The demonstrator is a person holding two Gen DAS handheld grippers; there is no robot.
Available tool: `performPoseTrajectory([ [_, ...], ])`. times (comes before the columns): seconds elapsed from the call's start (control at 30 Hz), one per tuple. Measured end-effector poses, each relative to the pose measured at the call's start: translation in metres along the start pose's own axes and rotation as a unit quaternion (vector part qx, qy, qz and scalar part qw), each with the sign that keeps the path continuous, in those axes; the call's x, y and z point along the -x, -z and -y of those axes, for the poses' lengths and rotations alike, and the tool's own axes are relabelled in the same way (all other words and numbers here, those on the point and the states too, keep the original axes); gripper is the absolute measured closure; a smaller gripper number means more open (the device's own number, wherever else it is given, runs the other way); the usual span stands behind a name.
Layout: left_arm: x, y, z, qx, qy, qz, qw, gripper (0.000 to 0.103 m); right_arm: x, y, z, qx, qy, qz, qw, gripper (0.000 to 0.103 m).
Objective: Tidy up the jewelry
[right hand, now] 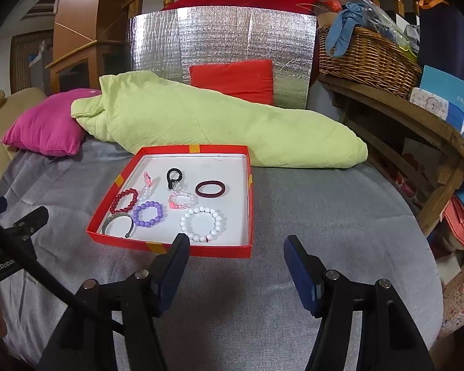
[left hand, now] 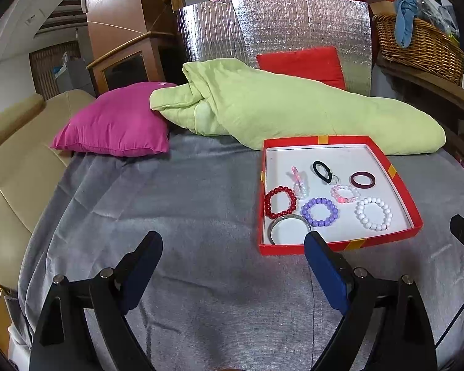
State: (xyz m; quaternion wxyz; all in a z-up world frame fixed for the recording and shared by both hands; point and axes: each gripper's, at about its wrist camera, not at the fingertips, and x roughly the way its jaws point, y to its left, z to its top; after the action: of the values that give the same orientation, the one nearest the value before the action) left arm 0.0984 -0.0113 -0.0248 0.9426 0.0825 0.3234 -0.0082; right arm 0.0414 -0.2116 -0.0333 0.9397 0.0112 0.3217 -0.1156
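Note:
A shallow red box (left hand: 407, 199) (right hand: 201, 251) with a white floor lies on the grey cloth. Inside it lie several pieces: a red bead bracelet (left hand: 280, 201) (right hand: 124, 201), a purple one (left hand: 320, 211) (right hand: 148, 214), a white one (left hand: 374, 213) (right hand: 203, 223), a pink-and-clear one (left hand: 345, 193) (right hand: 183, 201), a dark maroon band (left hand: 362, 180) (right hand: 210, 189), a black hair tie (left hand: 321, 171) (right hand: 174, 175) and a silver bangle (left hand: 287, 225) (right hand: 118, 224). My left gripper (left hand: 233, 241) stands open and empty, left of the box's near corner. My right gripper (right hand: 235, 242) stands open and empty at the box's near right corner.
A light green quilt (left hand: 294, 111) (right hand: 219, 130) lies right behind the box, with a pink cushion (left hand: 117, 123) (right hand: 46, 126) to its left. A silver foil panel (right hand: 219, 49) and red cushion (right hand: 232, 80) stand at the back. A wicker basket (right hand: 368, 58) sits on a wooden shelf to the right.

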Motion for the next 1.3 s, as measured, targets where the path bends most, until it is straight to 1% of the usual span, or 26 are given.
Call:
performPoseTrajectory([
  [1.3, -0.0003, 0.0021, 0.0045, -0.012, -0.001, -0.005, 0.9999, 0.01, -0.0009, -0.0001, -0.0008, 0.0, 0.0, 0.002, 1.0, 0.036],
])
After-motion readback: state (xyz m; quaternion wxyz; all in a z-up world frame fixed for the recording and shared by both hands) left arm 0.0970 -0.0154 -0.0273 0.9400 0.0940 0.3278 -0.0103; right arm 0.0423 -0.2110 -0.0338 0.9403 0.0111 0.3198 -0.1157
